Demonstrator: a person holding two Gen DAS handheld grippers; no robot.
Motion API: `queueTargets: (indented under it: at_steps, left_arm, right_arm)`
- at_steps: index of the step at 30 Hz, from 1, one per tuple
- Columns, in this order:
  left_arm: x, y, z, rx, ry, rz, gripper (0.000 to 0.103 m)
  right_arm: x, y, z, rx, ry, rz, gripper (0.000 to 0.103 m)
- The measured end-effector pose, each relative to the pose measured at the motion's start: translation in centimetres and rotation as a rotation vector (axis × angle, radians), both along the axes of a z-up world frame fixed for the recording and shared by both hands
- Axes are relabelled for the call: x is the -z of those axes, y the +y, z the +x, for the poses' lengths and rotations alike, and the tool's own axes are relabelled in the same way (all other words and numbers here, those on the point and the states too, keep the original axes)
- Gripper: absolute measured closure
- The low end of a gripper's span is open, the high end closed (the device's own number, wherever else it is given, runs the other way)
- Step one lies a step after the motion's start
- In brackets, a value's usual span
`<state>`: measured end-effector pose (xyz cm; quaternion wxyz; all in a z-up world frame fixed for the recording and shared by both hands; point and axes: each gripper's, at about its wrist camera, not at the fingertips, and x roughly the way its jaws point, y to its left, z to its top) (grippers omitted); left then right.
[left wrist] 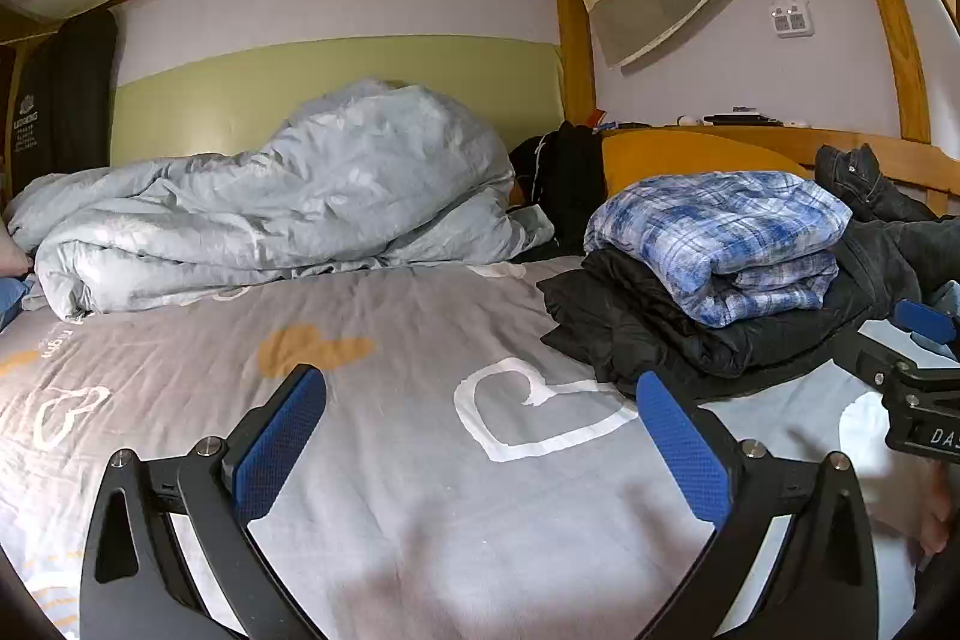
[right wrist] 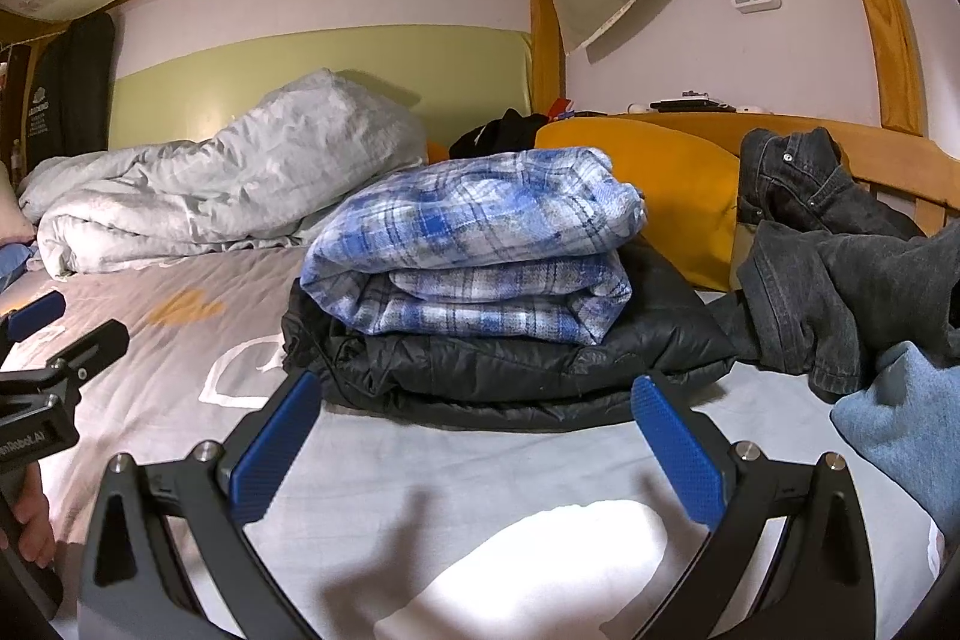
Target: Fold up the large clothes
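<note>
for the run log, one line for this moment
left gripper open | right gripper open | plaid shirt folded atop black jacket

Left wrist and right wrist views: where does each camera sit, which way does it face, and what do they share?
Left wrist: on the open left gripper, low over the sheet, facing the duvet; right gripper at its right edge.
Right wrist: on the open right gripper, facing the plaid shirt on the black jacket; jeans right.
Shared: shirt, jacket, duvet.
</note>
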<state>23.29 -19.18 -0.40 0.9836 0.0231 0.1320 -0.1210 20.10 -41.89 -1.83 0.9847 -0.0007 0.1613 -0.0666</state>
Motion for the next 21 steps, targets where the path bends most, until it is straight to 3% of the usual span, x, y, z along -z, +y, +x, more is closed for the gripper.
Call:
queueTargets:
  at_steps: [21]
  left_arm:
    - [-0.09, -0.1, -0.11, 0.003, -0.004, 0.003, 0.0]
  right_arm:
    - [0.03, 0.05, -0.01, 0.003, 0.004, -0.003, 0.0]
